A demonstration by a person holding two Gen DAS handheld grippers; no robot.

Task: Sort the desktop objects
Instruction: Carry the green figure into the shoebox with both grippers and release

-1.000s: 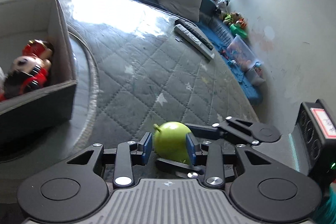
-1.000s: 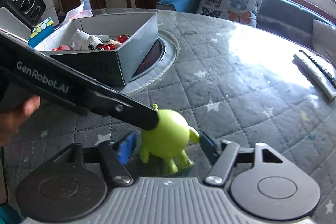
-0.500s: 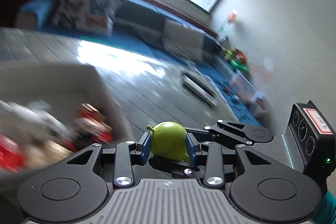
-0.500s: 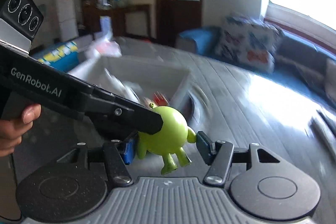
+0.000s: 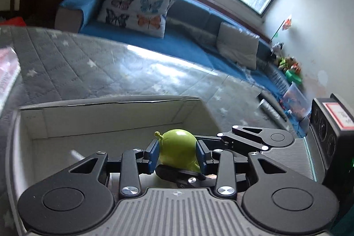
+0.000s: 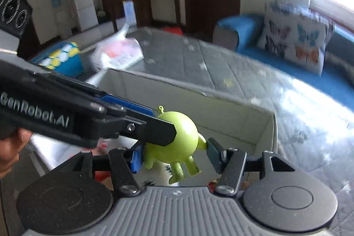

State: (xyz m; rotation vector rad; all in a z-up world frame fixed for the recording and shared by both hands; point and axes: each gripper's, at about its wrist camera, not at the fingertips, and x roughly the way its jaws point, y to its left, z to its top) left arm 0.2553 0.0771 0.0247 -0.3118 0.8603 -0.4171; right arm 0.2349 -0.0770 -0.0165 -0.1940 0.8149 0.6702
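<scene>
A green one-horned toy figure (image 5: 177, 145) hangs over the open grey box (image 5: 110, 103) with white inner walls. My left gripper (image 5: 177, 156) is shut on the toy's round body. In the right wrist view the toy (image 6: 177, 134) sits between my right gripper (image 6: 174, 154) pads, which press on its two stubby arms. My left gripper (image 6: 163, 122) reaches in there from the left, a hand (image 6: 8, 147) behind it. One of the right gripper's fingers (image 5: 254, 138) shows beside the toy in the left wrist view. The box (image 6: 199, 90) holds red and white toys, mostly hidden.
The box stands on a grey quilted table cover (image 5: 77, 68). A remote control (image 5: 270, 107) lies to the right. A plastic bag (image 6: 119, 52) and a blue patterned box (image 6: 59, 59) sit beyond the grey box. A blue sofa with a butterfly pillow (image 5: 137, 8) is behind.
Both grippers have carried the green toy up off the table cover and sideways over the box. The right gripper's pads have closed in onto the toy's arms.
</scene>
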